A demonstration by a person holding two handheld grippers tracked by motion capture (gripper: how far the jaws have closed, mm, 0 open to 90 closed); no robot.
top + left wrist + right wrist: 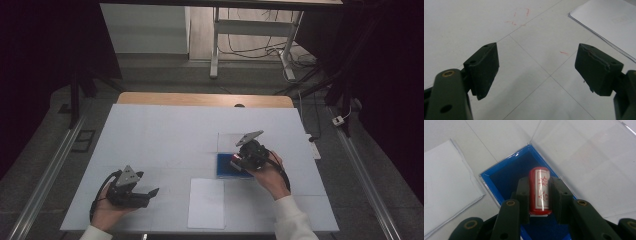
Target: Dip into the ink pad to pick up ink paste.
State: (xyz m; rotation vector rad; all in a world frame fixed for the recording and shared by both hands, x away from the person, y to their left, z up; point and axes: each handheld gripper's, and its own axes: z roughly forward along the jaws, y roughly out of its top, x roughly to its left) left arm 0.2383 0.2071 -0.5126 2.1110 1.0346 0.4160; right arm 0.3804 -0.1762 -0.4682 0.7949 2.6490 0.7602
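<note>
Right gripper view: right tongs (539,195) clamp glossy red cylindrical stamp (539,190).

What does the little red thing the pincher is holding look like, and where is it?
Look at the white table, on its right side, where a blue box sits with its clear lid open. Above it the right gripper pinches a small red stamp. It is a cylinder with red characters on a white label.

The left gripper (150,193) has bare table (150,135) all around it, so it can go any way. The paper (206,203) lies flat to its right. The blue box (506,173) has low walls close around the right gripper (539,192).
</note>
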